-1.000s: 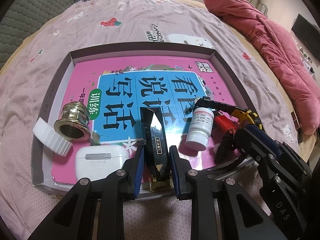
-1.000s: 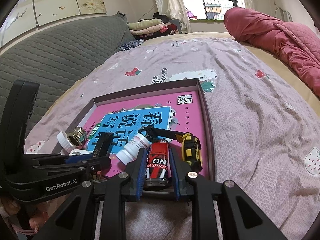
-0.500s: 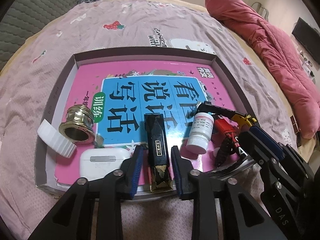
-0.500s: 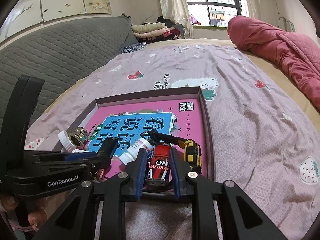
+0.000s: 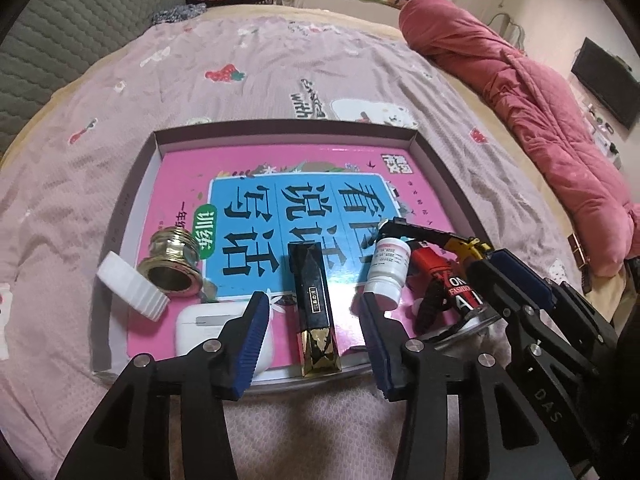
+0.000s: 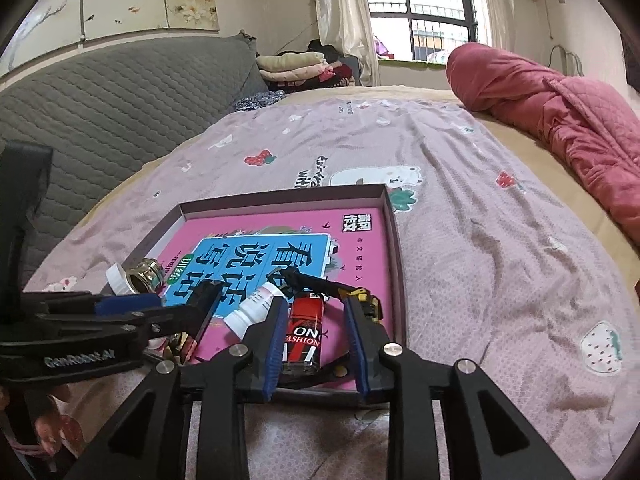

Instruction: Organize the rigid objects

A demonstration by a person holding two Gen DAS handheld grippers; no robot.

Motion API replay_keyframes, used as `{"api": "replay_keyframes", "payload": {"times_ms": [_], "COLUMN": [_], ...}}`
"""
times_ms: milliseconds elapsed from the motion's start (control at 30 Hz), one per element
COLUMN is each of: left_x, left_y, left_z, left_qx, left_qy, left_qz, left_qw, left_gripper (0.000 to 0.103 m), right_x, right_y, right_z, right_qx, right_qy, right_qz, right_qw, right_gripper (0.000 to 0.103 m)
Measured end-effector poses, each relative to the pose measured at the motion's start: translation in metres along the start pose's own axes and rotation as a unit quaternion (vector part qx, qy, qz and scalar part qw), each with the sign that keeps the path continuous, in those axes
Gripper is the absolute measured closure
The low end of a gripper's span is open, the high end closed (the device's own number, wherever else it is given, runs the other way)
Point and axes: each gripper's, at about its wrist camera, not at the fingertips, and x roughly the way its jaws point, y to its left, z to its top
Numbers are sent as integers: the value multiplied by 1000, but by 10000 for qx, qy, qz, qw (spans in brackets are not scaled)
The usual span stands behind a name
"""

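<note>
Nearest us, our left gripper (image 5: 312,340) has just been opening and stands released; the black-and-gold box (image 5: 314,308) lies between its blue pads, touching neither, its long axis running straight away from the jaws, gold end at the near rim of the shallow tray (image 5: 280,126). Our right gripper (image 6: 316,346) has likewise just been opening; the red can (image 6: 303,334) lies between its pads with a gap on each side, long axis also pointing away. Both things rest in the tray's near edge, so each hand need only draw back. Left of the box sit the white earbud case (image 5: 200,330), the white cap (image 5: 132,286) and the brass fitting (image 5: 172,258); right of it the white bottle (image 5: 390,270); beyond the can a black-and-yellow tool (image 6: 362,300), perhaps a knife, half hidden; farther still the pink book (image 5: 280,184) lining the tray.
</note>
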Motion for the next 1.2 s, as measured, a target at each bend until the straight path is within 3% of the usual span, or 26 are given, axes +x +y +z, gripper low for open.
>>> {"api": "replay_keyframes", "payload": {"times_ms": [433, 1200], "left_x": [-31, -89], "left_y": [15, 31], "left_z": [-14, -43], "left_qx": [-95, -79], "left_qy": [-181, -584], "left_qz": [35, 254], "left_qw": [9998, 9979], "left_gripper": [48, 32], "right_x": [-26, -68], "right_y": [13, 39], "right_z": [-5, -4], "right_qx": [-283, 85], "right_qy": [-149, 39], "right_qz": [-182, -330], "right_qw": [9993, 9994], "right_gripper": [65, 52]}}
